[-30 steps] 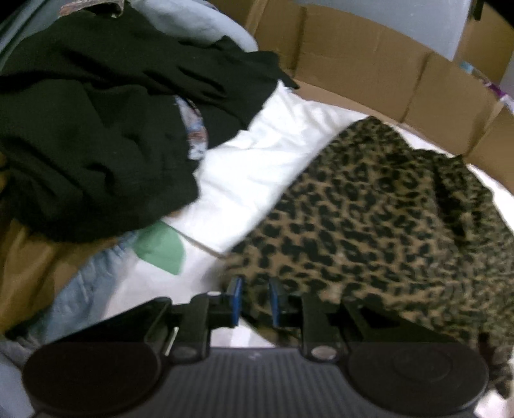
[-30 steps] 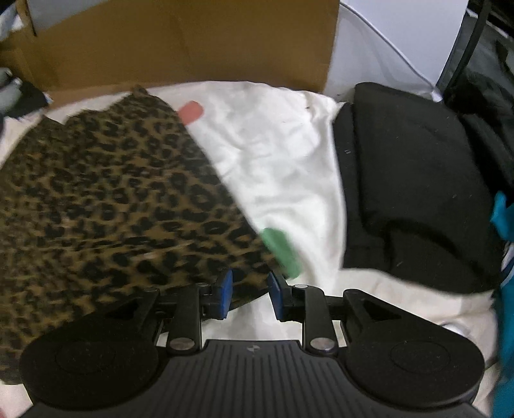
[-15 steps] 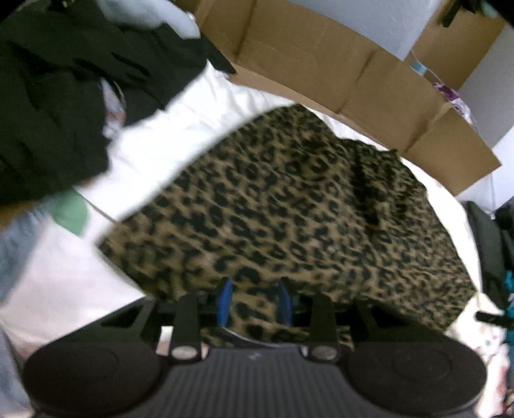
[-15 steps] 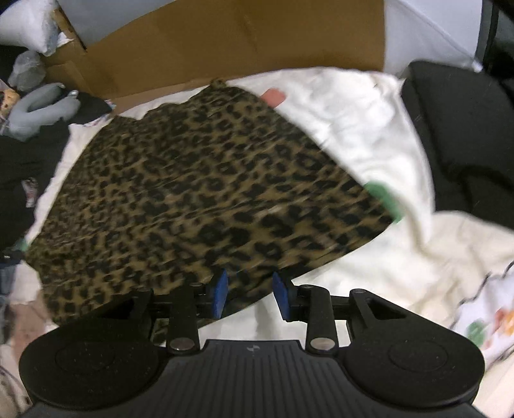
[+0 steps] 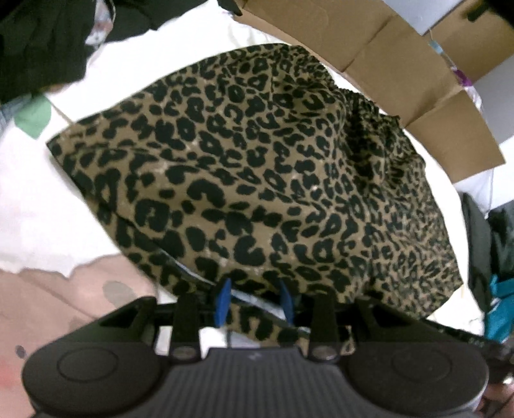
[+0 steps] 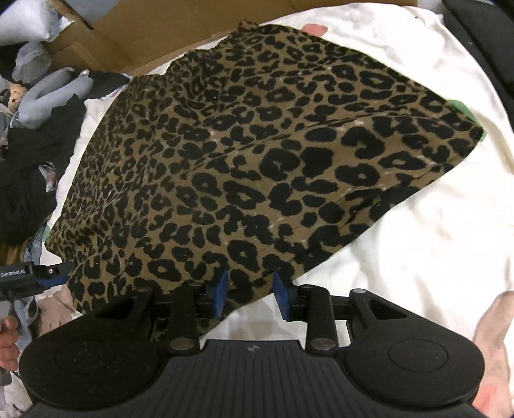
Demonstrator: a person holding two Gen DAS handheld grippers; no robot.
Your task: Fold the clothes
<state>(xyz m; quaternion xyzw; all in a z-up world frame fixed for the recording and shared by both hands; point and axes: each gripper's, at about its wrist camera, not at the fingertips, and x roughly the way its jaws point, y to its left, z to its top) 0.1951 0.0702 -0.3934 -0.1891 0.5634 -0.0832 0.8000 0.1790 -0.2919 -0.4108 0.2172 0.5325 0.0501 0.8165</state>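
both claws are seen partly open, their jaws having just been opening: the left gripper (image 5: 253, 302) and the right gripper (image 6: 250, 294) each straddle the near hem of the leopard-print garment (image 6: 257, 154), pads apparently not pressing. the garment is spread on a white sheet (image 6: 433, 225); cardboard (image 5: 369, 48) lies beyond.

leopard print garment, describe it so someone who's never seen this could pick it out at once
On the white sheet in front of the cardboard, the leopard garment lies spread flat. The clothes heaped beside it are plain black; it alone is tan with black spots.
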